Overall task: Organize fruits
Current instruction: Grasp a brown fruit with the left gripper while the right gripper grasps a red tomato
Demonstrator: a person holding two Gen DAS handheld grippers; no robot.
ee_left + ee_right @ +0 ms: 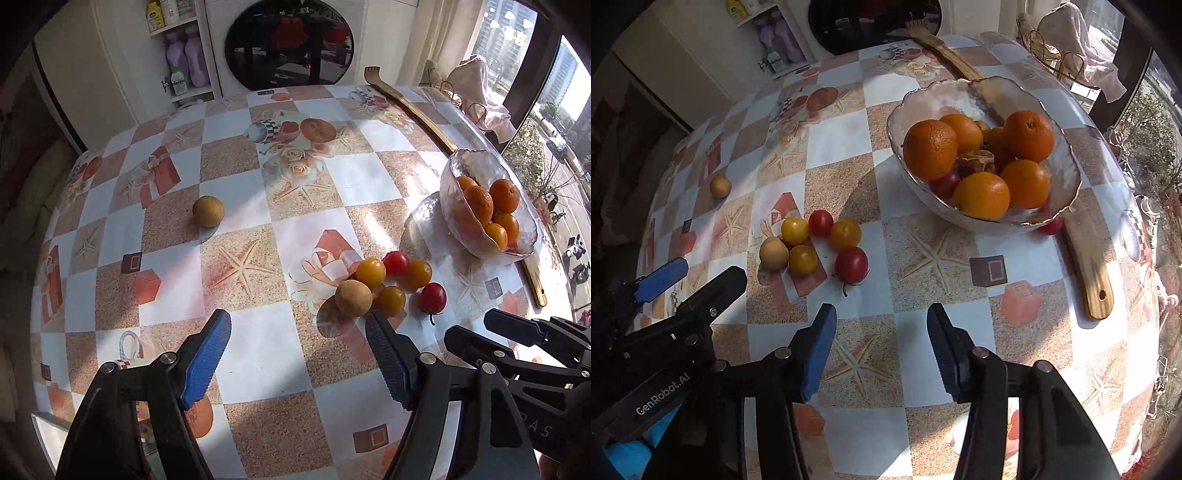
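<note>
Glass, clear and wavy-rimmed, makes up the bowl on the worktop, and through its wall the fruit reads only partly. Five oranges are heaped inside; between them sits something brown and wrinkled that I cannot identify, and a dark red fruit is half hidden under the oranges at the near side. A red fruit peeks out beside the bowl's near rim, mostly covered by the glass. A long wooden tool runs under or behind the bowl, its middle hidden; its long axis goes from the far edge of the worktop toward the camera, the end with a hole nearest.

Left of the bowl, well apart from it, a loose cluster lies on the checked cloth: three yellow tomatoes, two red tomatoes and a tan round fruit, most touching. The nearer red one shows a dark stem pointing toward the camera. Another tan fruit sits alone, well to the left.

Both claws hover above the worktop with nothing between the fingers. The left claw stands wide apart, its right fingertip just beside the tan fruit of the cluster in the left view; whether they touch I cannot tell. The right claw is also apart, though narrower, over bare cloth.
</note>
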